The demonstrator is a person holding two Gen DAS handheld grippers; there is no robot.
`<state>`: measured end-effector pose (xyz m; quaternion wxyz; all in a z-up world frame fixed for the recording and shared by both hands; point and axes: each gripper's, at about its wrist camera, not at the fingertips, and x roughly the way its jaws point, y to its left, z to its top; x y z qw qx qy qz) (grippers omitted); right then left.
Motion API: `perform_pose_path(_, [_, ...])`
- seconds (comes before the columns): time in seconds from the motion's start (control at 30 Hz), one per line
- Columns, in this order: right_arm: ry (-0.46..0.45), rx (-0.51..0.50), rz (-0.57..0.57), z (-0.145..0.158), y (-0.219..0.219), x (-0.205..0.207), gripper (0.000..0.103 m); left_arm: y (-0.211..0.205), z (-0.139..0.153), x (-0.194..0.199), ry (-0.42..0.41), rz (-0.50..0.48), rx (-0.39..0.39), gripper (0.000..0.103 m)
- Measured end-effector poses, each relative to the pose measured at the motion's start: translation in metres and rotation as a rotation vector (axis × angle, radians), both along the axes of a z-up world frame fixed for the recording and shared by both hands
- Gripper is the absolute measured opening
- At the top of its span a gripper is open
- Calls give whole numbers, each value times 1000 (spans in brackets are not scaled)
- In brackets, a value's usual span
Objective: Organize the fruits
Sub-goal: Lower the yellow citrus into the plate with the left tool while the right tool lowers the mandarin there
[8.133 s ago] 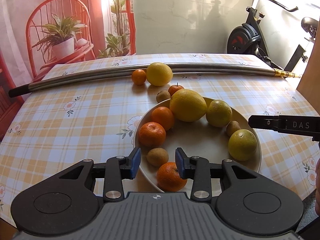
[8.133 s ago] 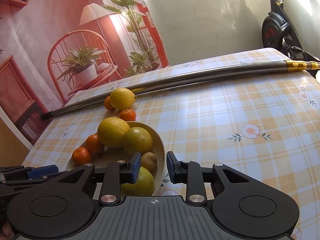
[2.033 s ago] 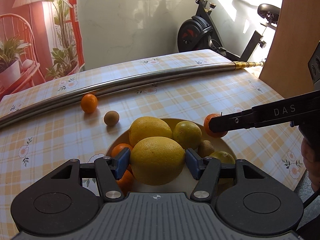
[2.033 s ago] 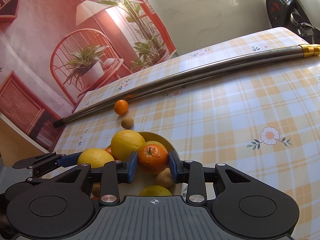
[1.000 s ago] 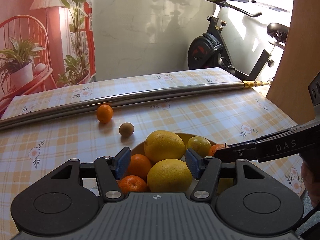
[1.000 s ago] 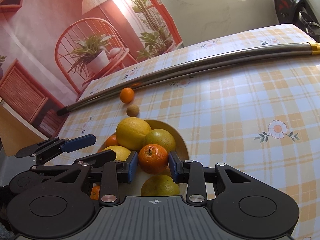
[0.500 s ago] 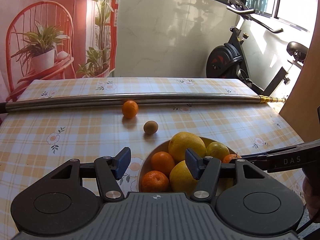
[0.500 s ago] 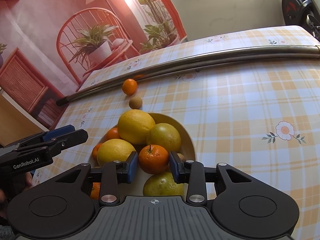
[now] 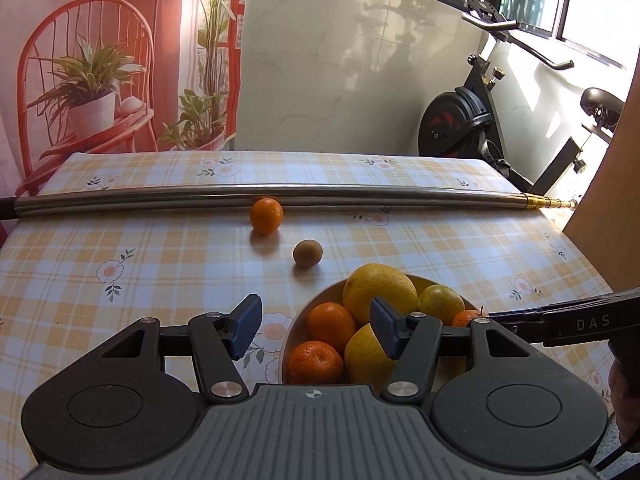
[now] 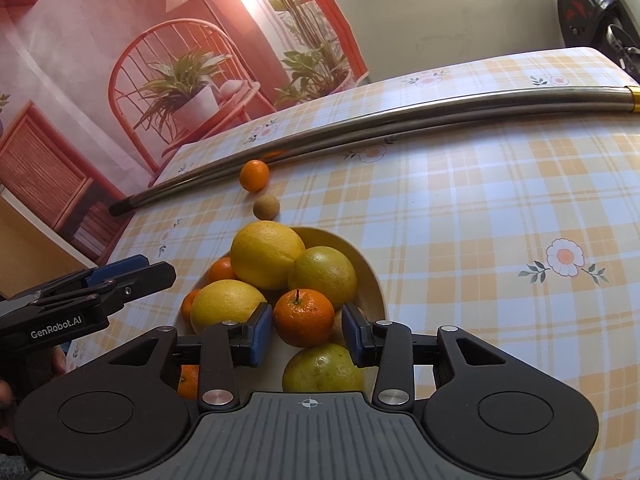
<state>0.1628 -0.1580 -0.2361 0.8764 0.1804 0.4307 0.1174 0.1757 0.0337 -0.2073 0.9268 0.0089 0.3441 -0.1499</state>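
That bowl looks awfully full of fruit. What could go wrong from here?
1. The right tongs are opening around the stemmed mandarin, which sits atop other fruit; it may roll off the pile or over the bowl rim.
2. The big yellow citrus is heaped high, so another addition could shift it.
3. The loose mandarin and kiwi could roll if nudged by the open left tongs.

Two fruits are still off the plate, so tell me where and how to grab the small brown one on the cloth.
Take the small brown fruit across its middle, coming down from above and from the near side. It lies alone on the tablecloth, apart from the orange and the plate, so both pads have room. The left tongs are open, empty and nearest.
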Motion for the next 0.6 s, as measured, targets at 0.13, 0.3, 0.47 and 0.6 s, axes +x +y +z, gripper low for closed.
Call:
perform_pose_path(0.13, [-1,2,-6,0,0,-1,38,0,0,0,2,7,0,63])
perform_pose_path(0.3, [-4,3,-19,1,-3,-2,40,0,0,0,2,6,1,63])
perform_pose_path(0.47, [-5,4,-29,2,-5,-2,42,0,0,0,5,10,1,63])
perform_pose_path(0.6, [-11,8,-35,4,-6,-2,43,1,-1,0,7,12,1,63])
